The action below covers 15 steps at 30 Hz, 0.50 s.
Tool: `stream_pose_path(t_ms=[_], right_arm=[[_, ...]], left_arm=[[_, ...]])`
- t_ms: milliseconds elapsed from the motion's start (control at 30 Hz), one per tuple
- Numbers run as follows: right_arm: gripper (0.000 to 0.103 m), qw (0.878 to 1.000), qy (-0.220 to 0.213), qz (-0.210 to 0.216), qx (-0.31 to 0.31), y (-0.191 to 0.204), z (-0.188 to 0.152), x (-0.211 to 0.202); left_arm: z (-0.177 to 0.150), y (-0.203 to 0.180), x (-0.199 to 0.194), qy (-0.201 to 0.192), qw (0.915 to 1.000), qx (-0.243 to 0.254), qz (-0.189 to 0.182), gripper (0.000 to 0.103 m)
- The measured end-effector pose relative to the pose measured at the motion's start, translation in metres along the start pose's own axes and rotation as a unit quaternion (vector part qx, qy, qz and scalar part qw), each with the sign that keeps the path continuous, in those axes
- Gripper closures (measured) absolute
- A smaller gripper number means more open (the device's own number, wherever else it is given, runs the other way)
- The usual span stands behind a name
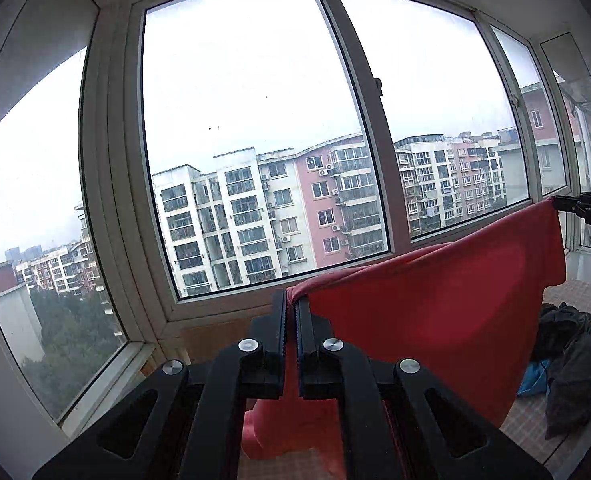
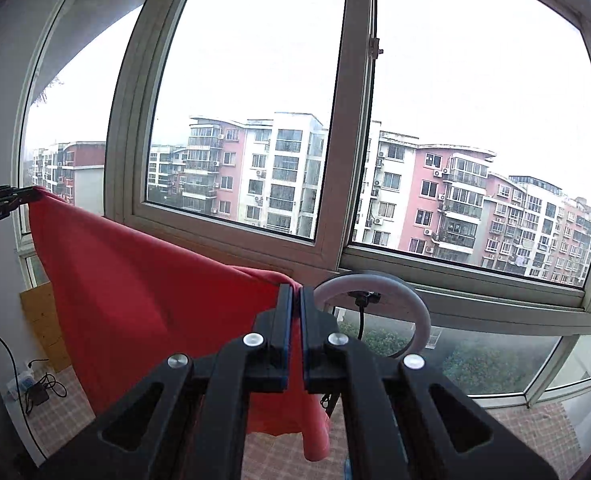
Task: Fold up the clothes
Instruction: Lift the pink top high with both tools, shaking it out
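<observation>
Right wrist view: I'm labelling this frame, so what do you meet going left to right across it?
left gripper → red garment → right gripper → white ring light

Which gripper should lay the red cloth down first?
Probably the right gripper: both grippers pinch the red fabric garment at similar height, but the dark clothes pile lies beyond it, leaving the left gripper anchoring.
</observation>
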State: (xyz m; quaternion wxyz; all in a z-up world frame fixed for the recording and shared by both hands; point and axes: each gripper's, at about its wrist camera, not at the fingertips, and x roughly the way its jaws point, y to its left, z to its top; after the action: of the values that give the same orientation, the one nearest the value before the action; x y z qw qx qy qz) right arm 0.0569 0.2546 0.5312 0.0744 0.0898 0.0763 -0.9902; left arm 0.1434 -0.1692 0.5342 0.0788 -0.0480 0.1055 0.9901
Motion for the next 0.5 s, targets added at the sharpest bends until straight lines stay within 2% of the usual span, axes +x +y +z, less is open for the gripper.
stream_pose_path(t_ms=[100,267,367,500], right_arm=[[0.099,0.999,-0.037,0.000,0.007,0.002,0.013,-0.039],[0.099,0.998,-0.062,0.016,0.016,0.012,0.011,-0.074],[0.099,0.997,-0.074,0.024,0.017,0.018,0.010,-0.091],[0.099,0.998,-0.063,0.010,0.001,0.021,0.002,-0.076]], left_arm=[[0.006,-0.005,-0.031,-0.018,0.9997,0.013,-0.010,0.100],[0.012,-0.014,-0.054,-0.028,0.9991,0.033,-0.004,0.100],[0.015,-0.011,-0.050,-0.028,0.9990,0.034,-0.005,0.100],[0.013,-0.003,-0.025,0.001,0.9998,0.021,-0.008,0.100]])
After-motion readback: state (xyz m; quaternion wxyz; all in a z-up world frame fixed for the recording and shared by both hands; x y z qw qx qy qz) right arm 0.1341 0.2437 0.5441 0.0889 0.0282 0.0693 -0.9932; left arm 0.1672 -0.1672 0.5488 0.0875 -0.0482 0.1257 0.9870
